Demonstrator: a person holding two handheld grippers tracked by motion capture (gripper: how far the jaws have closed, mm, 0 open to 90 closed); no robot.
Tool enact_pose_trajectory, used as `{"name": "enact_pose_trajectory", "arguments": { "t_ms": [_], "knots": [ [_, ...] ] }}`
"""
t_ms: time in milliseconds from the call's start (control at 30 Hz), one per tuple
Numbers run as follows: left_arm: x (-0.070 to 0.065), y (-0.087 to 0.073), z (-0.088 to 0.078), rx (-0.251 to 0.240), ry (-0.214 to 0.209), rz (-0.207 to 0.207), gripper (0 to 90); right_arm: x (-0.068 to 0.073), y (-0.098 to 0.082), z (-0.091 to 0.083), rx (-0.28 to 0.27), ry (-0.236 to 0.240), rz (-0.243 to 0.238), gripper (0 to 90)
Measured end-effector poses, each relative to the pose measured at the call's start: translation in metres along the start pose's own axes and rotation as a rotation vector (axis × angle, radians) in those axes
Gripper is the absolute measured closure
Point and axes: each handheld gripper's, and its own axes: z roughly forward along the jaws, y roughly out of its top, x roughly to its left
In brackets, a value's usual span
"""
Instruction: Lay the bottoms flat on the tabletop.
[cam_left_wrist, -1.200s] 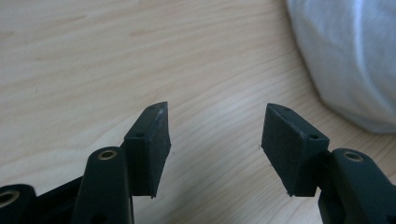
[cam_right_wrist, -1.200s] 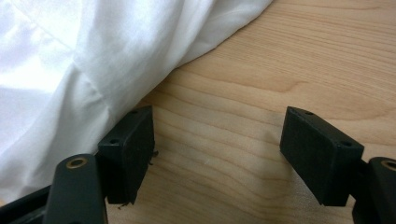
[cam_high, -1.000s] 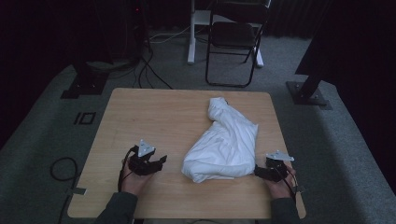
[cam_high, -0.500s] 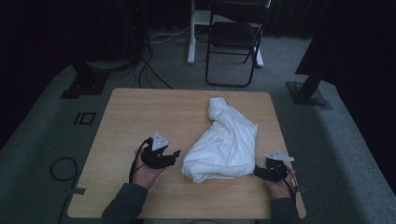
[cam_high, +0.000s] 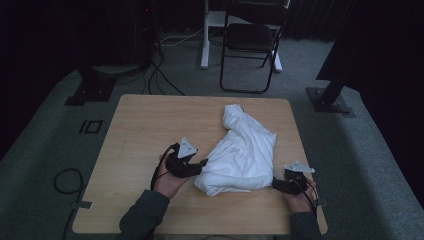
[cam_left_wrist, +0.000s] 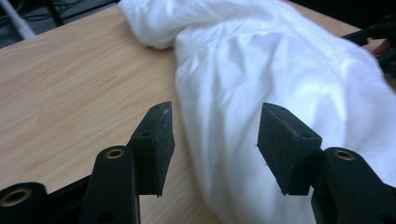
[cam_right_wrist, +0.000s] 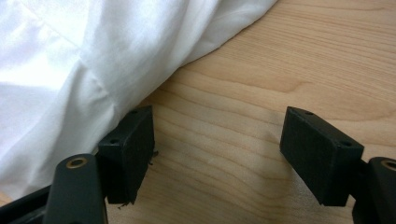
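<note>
The left gripper (cam_left_wrist: 212, 140) has its jaws spread, and the near edge of the white cloth (cam_high: 242, 155) lies between them. To grip well, I think it should go lower and take only the hem. The right gripper (cam_right_wrist: 217, 149) is also spread wide, over the bare table (cam_right_wrist: 289, 70); the cloth touches its left jaw. The cloth is crumpled, soft, bunched in folds.

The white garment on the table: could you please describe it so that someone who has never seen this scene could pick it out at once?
Find the light wooden table in front of the black folding chair. On its right half lies a crumpled white garment, running from a narrow bunched end near the far edge to a wide end near the person. It is the one soft, pale thing there, lying between the left gripper and the right gripper.
</note>
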Motion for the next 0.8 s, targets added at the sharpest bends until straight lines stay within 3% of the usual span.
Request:
{"name": "enact_pose_trajectory", "arguments": {
  "t_ms": [167, 300, 367, 467, 600, 800],
  "knots": [
    [-0.013, 0.008, 0.009, 0.009, -0.049, 0.043, 48.3, 0.000, 0.000, 0.000, 0.000, 0.000, 0.000, 25.7],
    [-0.016, 0.005, 0.020, 0.043, -0.074, 0.043, 54.0, 0.000, 0.000, 0.000, 0.000, 0.000, 0.001, 25.7],
    [-0.015, 0.000, 0.025, 0.070, -0.093, 0.043, 64.2, 0.000, 0.000, 0.000, 0.000, 0.000, 0.000, 25.8],
    [-0.013, -0.004, 0.028, 0.089, -0.079, 0.047, 84.9, 0.000, 0.000, 0.000, 0.000, 0.000, 0.000, 25.8],
    [-0.001, -0.009, 0.025, 0.091, -0.040, -0.006, 88.3, 0.000, 0.000, 0.000, 0.000, 0.001, -0.001, 25.7],
    [0.033, -0.031, 0.016, 0.105, 0.035, -0.127, 88.3, 0.000, 0.000, 0.000, 0.001, 0.002, -0.003, 25.7]
  ]
}}
